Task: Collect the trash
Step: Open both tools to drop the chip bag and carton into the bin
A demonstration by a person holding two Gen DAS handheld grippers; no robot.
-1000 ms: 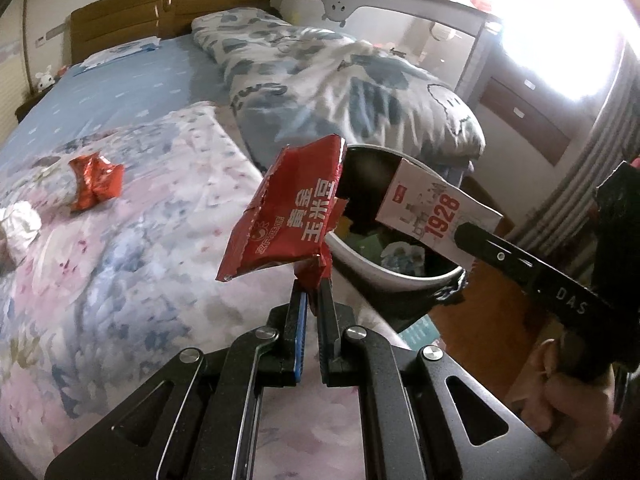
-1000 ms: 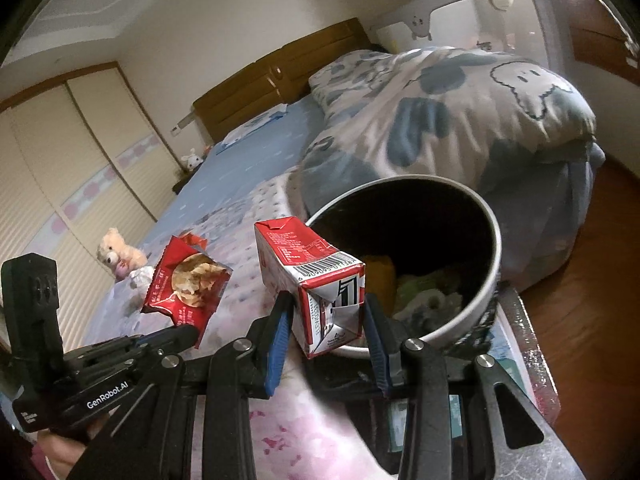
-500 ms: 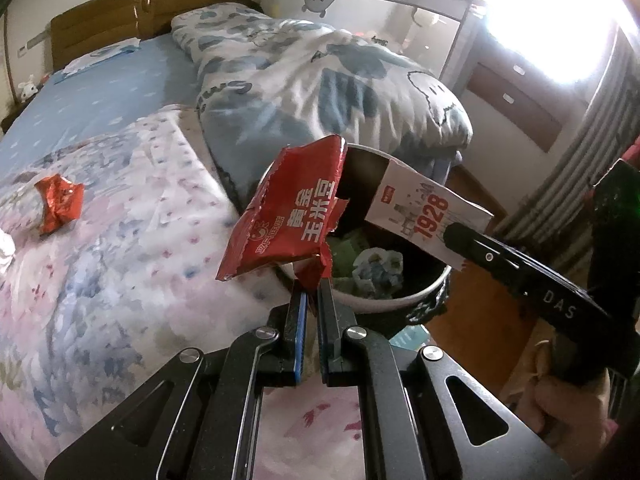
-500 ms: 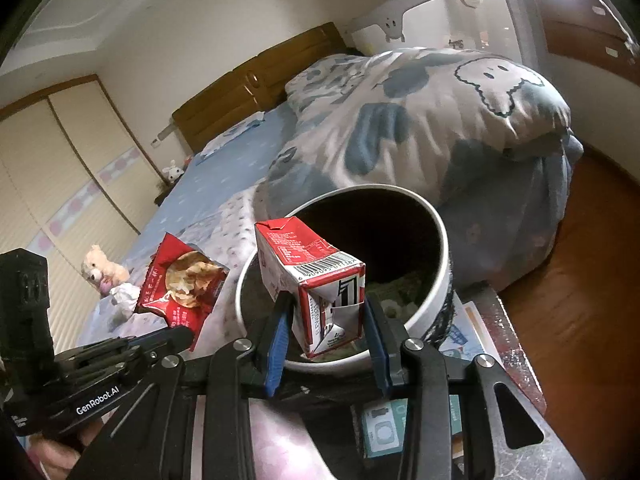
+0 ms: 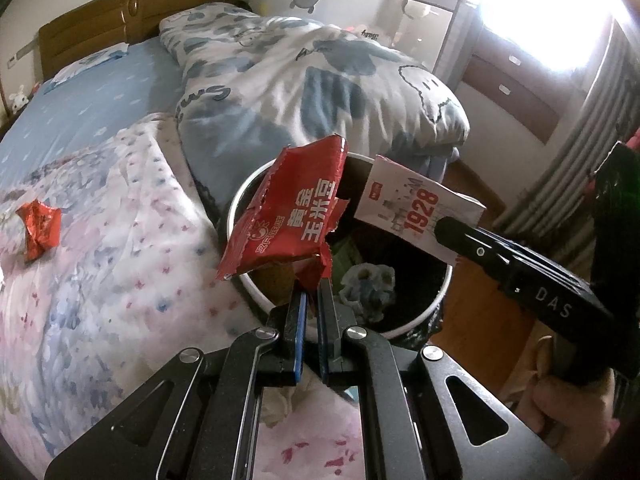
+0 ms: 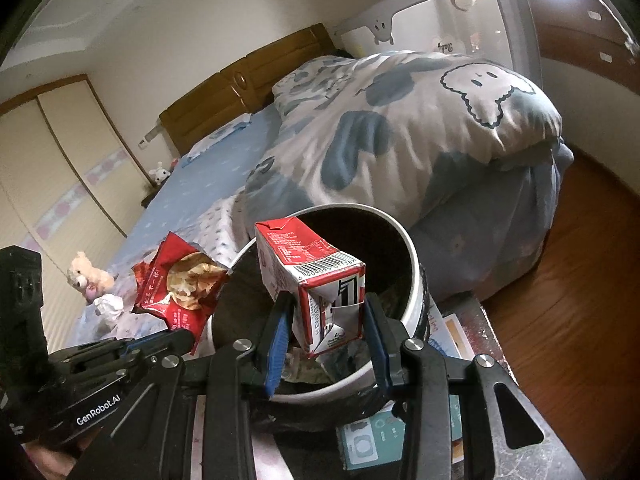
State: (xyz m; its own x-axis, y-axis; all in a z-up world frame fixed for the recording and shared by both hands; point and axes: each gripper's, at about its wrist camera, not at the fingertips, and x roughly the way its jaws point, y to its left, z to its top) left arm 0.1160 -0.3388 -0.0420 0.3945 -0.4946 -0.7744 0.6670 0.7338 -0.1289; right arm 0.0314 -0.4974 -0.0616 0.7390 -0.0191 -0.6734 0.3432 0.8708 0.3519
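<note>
Over bin (image 5: 240, 216) mouth: your left gripper (image 5: 312, 300) pinches red snack wrapper (image 5: 288, 216), right gripper (image 6: 326, 320) clamps milk carton (image 6: 316, 280). Neither dropped yet. Crumpled red wrapper (image 5: 38, 228) and white tissue (image 6: 108, 306) left on bed, far left.

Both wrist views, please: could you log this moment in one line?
left tool: shut on red wrapper | right tool: shut on carton | both over bin

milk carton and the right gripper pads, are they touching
Touching. In the right wrist view the right gripper has both blue pads pressed against opposite sides of the milk carton, holding it above the trash bin.
</note>
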